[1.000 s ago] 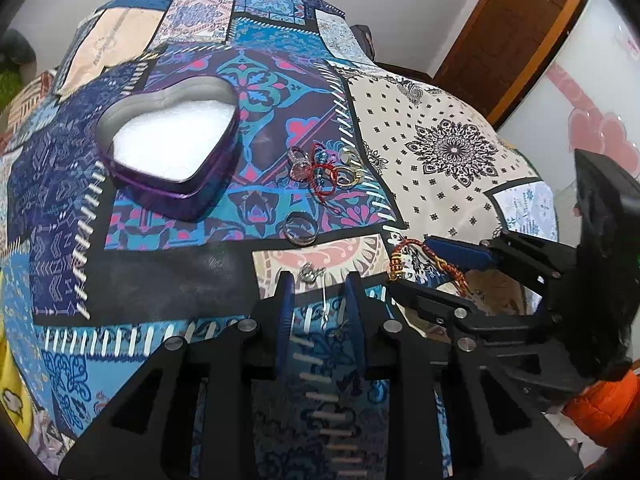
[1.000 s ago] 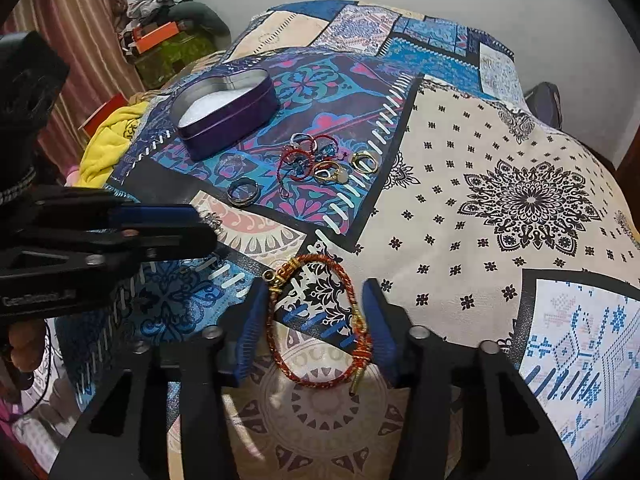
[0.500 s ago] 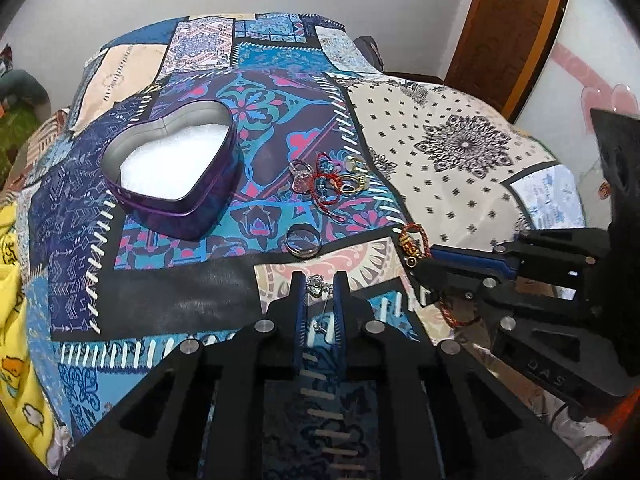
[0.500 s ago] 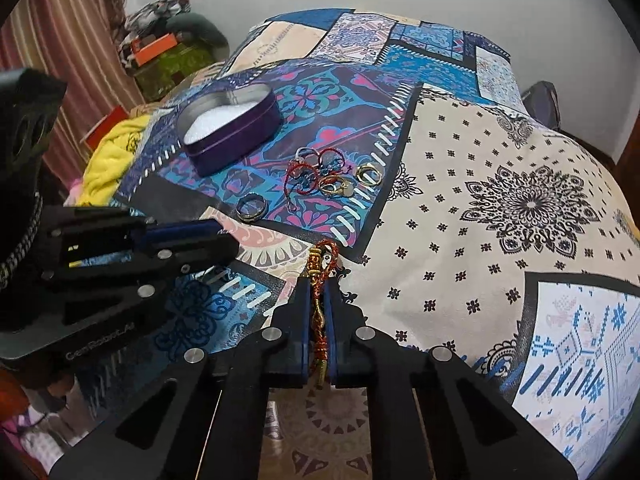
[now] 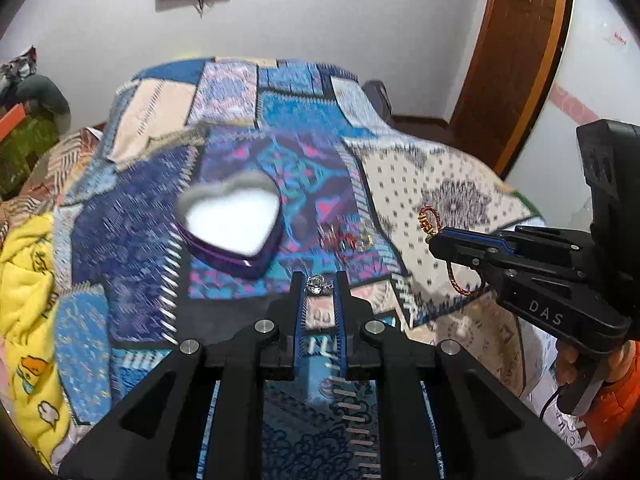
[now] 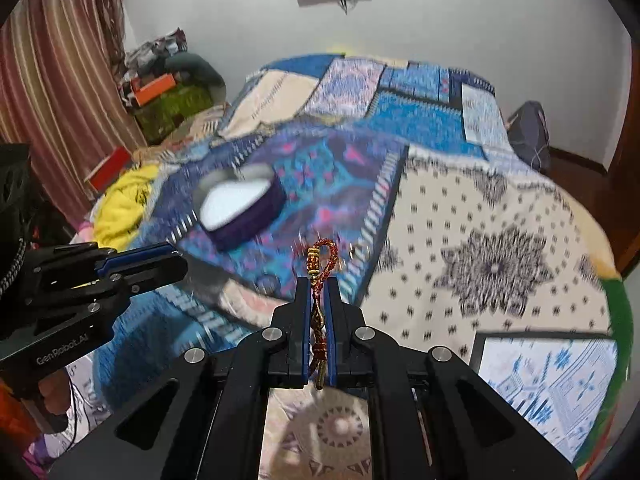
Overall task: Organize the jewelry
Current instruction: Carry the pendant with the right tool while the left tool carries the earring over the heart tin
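My left gripper (image 5: 319, 280) is shut on a small silver earring (image 5: 317, 284) held at its fingertips, above the bed. My right gripper (image 6: 319, 286) is shut on a red and gold thread bracelet (image 6: 320, 264), whose loop sticks up past the fingertips; it also shows in the left wrist view (image 5: 431, 222). The purple heart-shaped tin (image 5: 234, 226) with white padding lies open on the patchwork bedspread, ahead and left of both grippers; it also shows in the right wrist view (image 6: 240, 210). A blurred cluster of rings and red jewelry (image 5: 348, 240) lies right of the tin.
The patchwork bedspread (image 6: 480, 240) covers the bed. A yellow blanket (image 5: 24, 264) lies at the left edge. A striped curtain (image 6: 48, 100) and clutter stand to the left, a wooden door (image 5: 516, 52) to the right. The view is motion-blurred.
Both grippers closed on their pieces, the left on the earring and the right on the bracelet, then lifted up from the bedspread, so the bed now looks farther away.
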`<control>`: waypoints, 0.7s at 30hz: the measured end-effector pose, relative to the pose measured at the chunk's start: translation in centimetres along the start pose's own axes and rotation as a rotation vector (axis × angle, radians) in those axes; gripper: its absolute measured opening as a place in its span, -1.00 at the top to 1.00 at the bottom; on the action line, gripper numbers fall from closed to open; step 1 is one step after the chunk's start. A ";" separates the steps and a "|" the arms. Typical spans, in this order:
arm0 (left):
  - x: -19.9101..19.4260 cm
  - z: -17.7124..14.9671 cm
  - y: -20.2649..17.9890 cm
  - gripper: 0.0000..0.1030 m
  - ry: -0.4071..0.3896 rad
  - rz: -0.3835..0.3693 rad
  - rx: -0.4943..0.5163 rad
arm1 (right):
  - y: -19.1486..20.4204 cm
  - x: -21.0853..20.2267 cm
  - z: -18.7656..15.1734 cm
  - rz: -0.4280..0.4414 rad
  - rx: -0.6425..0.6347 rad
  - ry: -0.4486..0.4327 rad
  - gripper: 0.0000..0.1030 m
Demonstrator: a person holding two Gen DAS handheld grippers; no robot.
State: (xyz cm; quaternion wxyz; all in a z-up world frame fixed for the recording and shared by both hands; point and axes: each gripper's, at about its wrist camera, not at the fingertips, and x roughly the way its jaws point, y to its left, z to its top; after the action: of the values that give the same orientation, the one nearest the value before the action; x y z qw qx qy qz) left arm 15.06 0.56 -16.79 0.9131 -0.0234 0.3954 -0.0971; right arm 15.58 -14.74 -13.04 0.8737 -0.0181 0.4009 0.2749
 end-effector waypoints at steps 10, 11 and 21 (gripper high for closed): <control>-3.4 2.9 2.2 0.77 -0.135 0.050 -0.028 | 1.9 -0.8 3.7 0.029 -0.034 -0.094 0.89; -3.5 3.2 2.5 0.77 -0.143 0.055 -0.031 | 2.1 -0.7 4.1 0.034 -0.038 -0.099 0.89; -3.0 5.3 5.5 0.77 -0.178 0.077 -0.064 | 3.9 2.3 7.0 0.112 -0.051 -0.098 0.89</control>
State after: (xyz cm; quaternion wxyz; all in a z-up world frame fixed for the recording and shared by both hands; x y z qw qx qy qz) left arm 17.82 6.35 -11.67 0.9465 -0.0459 0.3160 -0.0469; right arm 19.69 -8.56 -9.15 0.8748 -0.0044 0.3511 0.3339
